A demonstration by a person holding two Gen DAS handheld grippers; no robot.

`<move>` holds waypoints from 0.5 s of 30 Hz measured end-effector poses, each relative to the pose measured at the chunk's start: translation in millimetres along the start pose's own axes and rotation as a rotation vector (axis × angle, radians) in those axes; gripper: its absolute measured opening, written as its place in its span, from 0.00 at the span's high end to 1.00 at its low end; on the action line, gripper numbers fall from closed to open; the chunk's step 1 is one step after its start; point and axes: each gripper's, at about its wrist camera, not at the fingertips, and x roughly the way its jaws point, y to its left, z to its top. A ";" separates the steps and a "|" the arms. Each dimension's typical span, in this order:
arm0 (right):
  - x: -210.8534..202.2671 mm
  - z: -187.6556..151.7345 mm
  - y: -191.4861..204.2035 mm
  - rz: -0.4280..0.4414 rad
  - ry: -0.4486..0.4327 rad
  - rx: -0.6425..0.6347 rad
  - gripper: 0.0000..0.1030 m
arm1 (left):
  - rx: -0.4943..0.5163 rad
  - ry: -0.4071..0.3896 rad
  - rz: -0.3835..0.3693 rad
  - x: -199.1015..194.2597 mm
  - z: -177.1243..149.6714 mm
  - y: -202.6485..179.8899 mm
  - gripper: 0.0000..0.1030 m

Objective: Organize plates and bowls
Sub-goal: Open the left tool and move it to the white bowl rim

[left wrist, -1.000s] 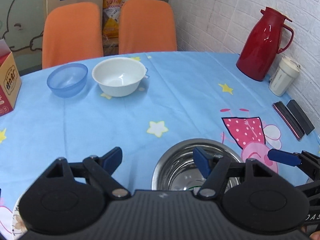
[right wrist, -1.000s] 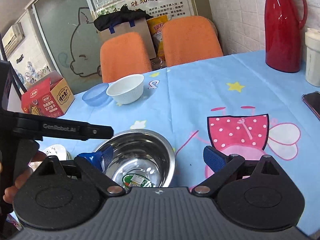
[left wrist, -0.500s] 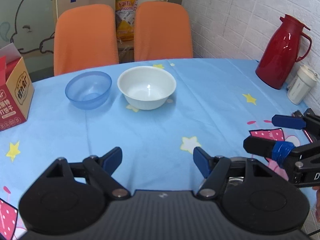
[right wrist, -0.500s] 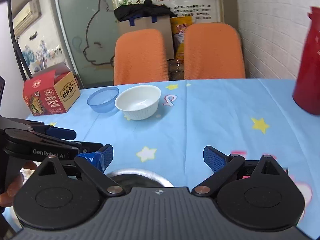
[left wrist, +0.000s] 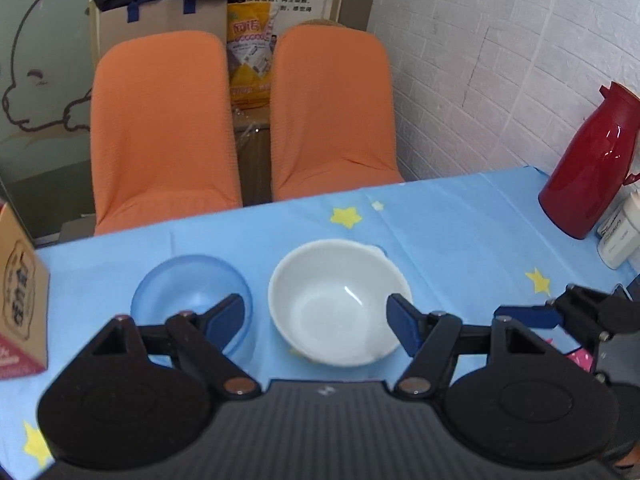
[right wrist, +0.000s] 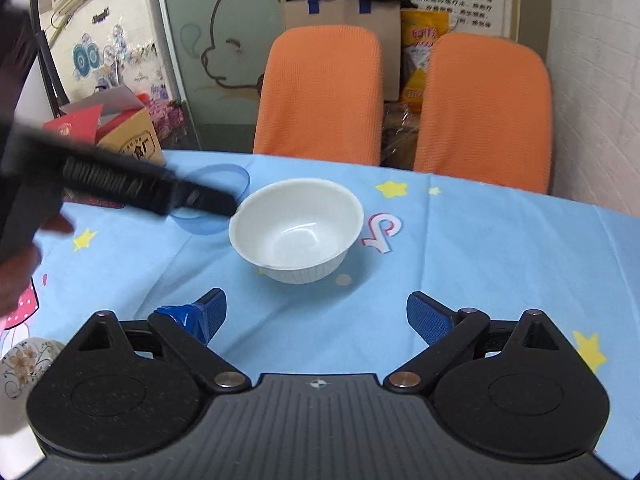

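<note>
The left gripper has swung away from the steel bowl it hovered over a second ago, now out of view, and advanced to the white bowl, its released jaws flanking the rim without touching. The right gripper, spread and empty, trails nearer the table edge. Just beyond, the blue bowl sits beside the white one, so the white bowl is likely the next pickup for stacking.

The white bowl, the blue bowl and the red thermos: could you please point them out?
white bowl [left wrist: 336, 312]: left wrist view, inner bottom.
blue bowl [left wrist: 184, 288]: left wrist view, inside.
red thermos [left wrist: 588, 176]: left wrist view, body.
</note>
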 end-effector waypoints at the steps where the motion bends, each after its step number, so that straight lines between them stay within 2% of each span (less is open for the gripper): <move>1: 7.6 1.7 -1.3 0.006 0.017 -0.004 0.18 | 0.007 0.018 -0.010 12.6 9.1 1.0 0.32; 6: 29.9 1.6 -7.4 0.013 0.071 -0.011 0.18 | 0.113 0.122 -0.044 67.0 33.1 -0.5 0.32; 12: 54.7 13.3 -7.5 0.035 0.100 -0.045 0.18 | 0.149 0.186 -0.123 102.8 39.0 6.0 0.32; 15: 68.6 15.5 -6.2 0.040 0.127 -0.058 0.18 | 0.175 0.193 -0.056 111.6 33.6 7.6 0.32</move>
